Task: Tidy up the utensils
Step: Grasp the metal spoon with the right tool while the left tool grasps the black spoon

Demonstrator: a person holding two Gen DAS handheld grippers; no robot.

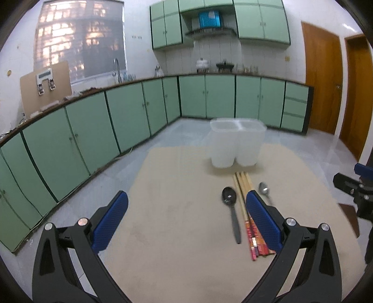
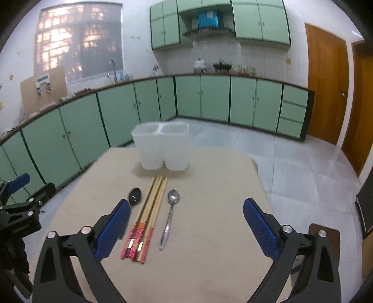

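Tongs came first in each view: the left tongs [image 1: 186, 207] were spread wide with nothing between the blue pads, and the right tongs [image 2: 186, 214] were equally wide apart and empty. Both hung above the near part of the beige worktop [image 2: 209, 256], clear of everything on it.

That worktop was a plain, matte beige sheet with rounded corners, standing on a pale grey tiled floor [image 2: 303, 163]. Green cabinets [image 1: 93, 125] with dark trim ran along the wall behind the holder, more green cupboards [image 2: 261, 21] hung above, a window [image 1: 79, 39] glowed orange at the far left of the holder, and brown wooden doors [image 2: 326, 84] stood far to its right.

A translucent white utensil holder [image 2: 163, 146] with two upright compartments side by side stood at the far middle of the worktop, both compartments looking empty. Just in front of the holder lay a bundle of wooden chopsticks [image 2: 149, 209], pale along most of their length and red-patterned at the ends farthest from the holder, their tips nearly touching its base. A black spoon [image 1: 229, 198] lay on the left of the chopsticks, bowl toward the holder; a metal spoon [image 2: 171, 209] with a clear handle lay on their right, likewise bowl toward the holder. In the left wrist view the right-hand pad covered part of the chopsticks and the metal spoon's handle; in the right wrist view the left-hand pad hid the black spoon's handle.
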